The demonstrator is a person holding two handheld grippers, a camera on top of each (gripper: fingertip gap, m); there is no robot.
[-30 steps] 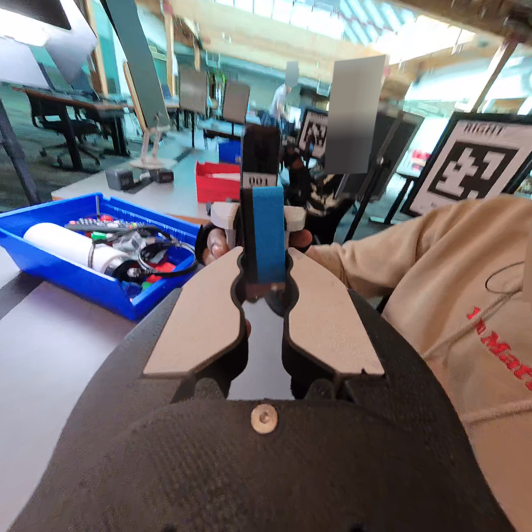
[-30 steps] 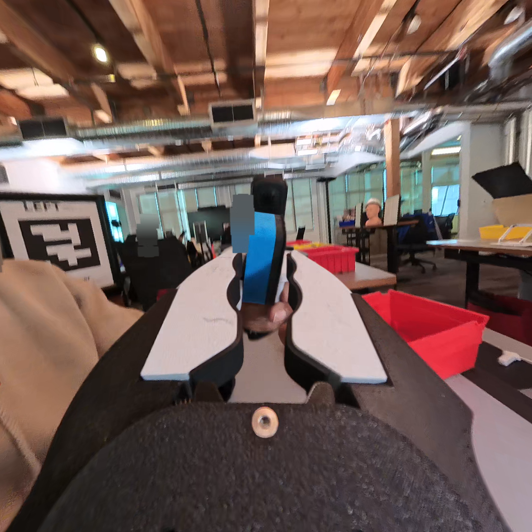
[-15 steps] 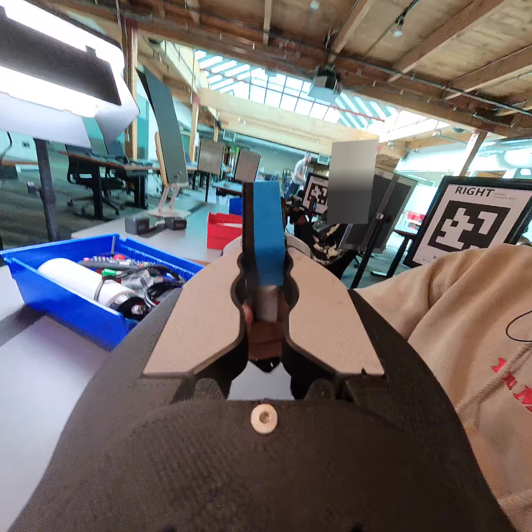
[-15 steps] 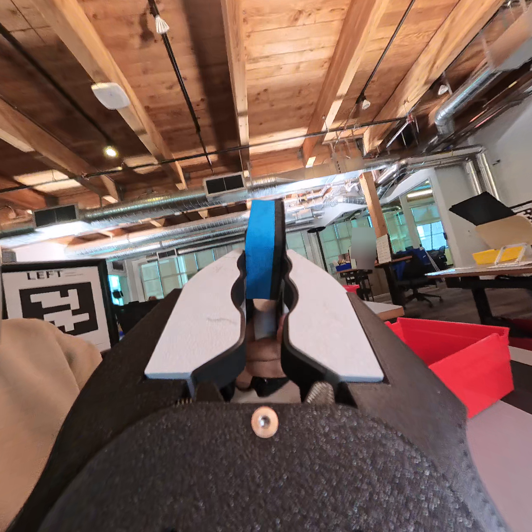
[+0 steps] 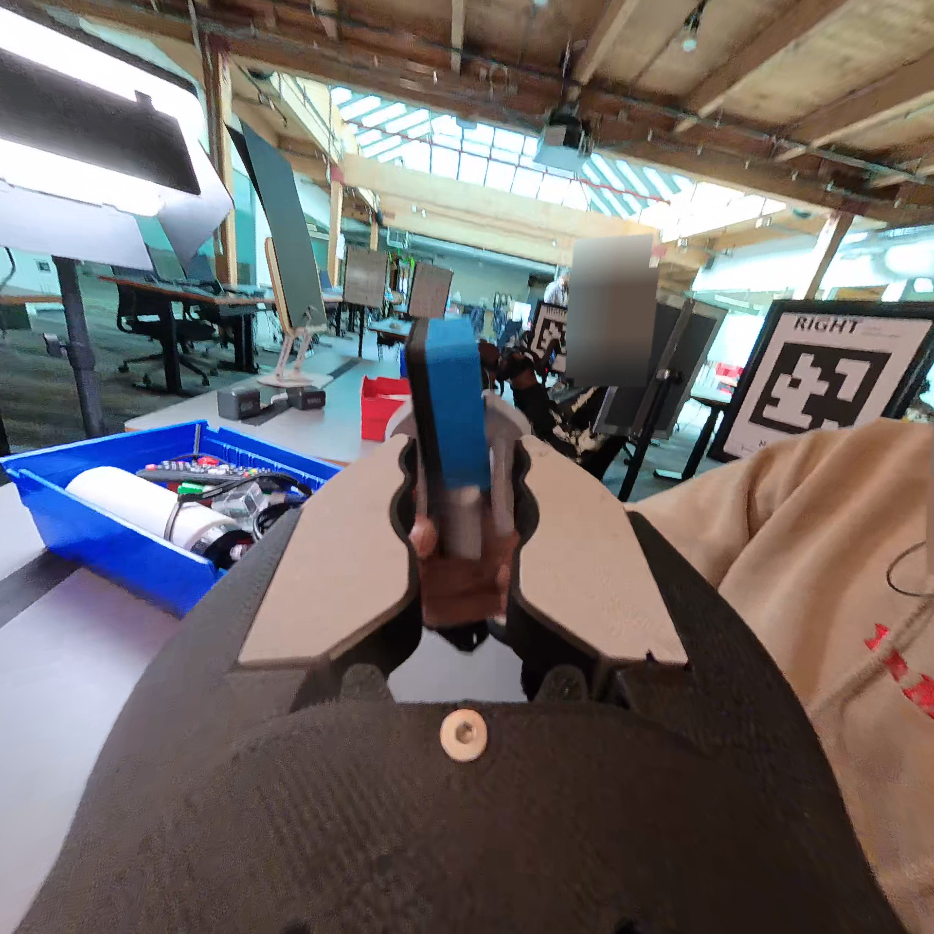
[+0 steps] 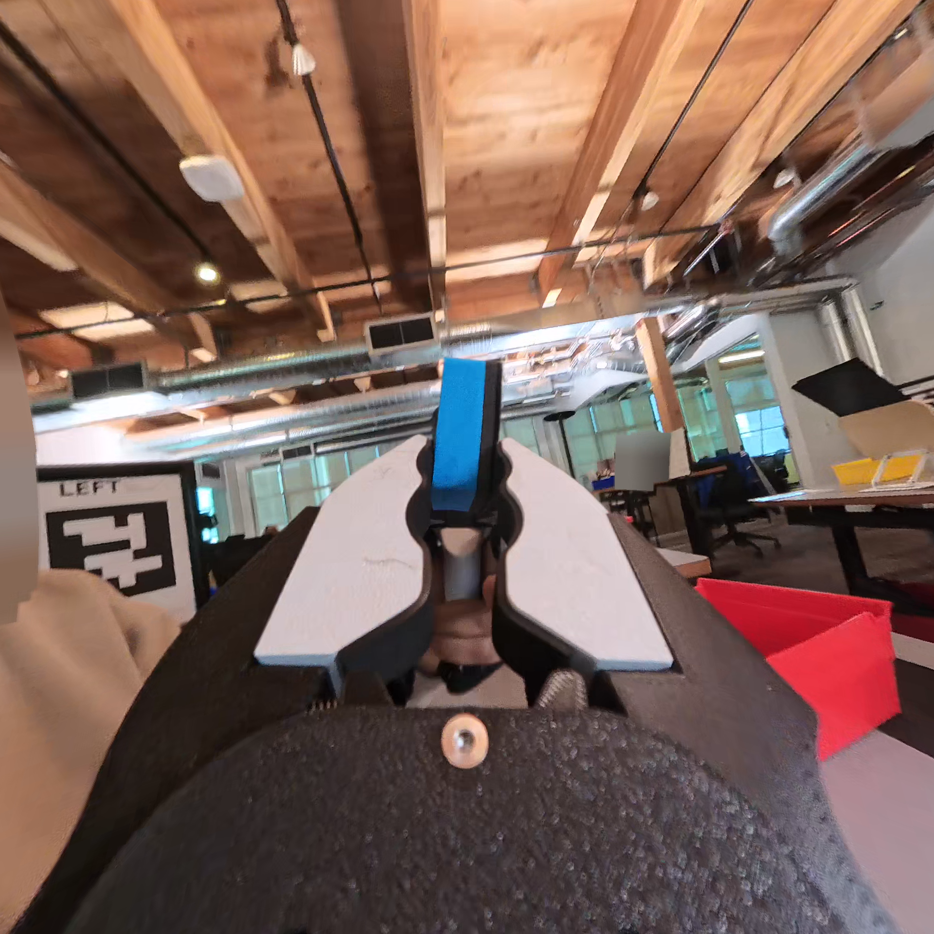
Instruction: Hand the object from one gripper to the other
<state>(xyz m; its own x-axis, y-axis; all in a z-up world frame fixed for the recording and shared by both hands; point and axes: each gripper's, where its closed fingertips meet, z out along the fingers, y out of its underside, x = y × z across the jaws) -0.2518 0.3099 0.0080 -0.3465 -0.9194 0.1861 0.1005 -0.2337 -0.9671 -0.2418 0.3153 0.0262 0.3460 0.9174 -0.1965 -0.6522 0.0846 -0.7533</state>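
Observation:
A flat block with a blue face and a black side [image 5: 455, 404] stands upright in the air between both grippers, which face each other. My left gripper [image 5: 462, 445] has its jaws a little apart around the block's lower end, with a gap on the right side. The right gripper's grey fingers [image 5: 501, 445] show on either side of the block there. In the right wrist view the block [image 6: 457, 434] sits tight between the fingers of my right gripper [image 6: 465, 450], which is shut on it. A hand shows behind the block in both views.
A blue bin [image 5: 116, 541] with a white roll, a remote and cables stands on the grey table [image 5: 76, 682] at left. A red bin [image 6: 808, 657] stands at right. A beige sleeve [image 5: 783, 530] fills the right side. Square marker boards stand behind. Less than 4 cm separates the two grippers' tips.
Both grippers tilted upward with the block between them. The left jaws have spread slightly, off the block; the right jaws stay closed on it.

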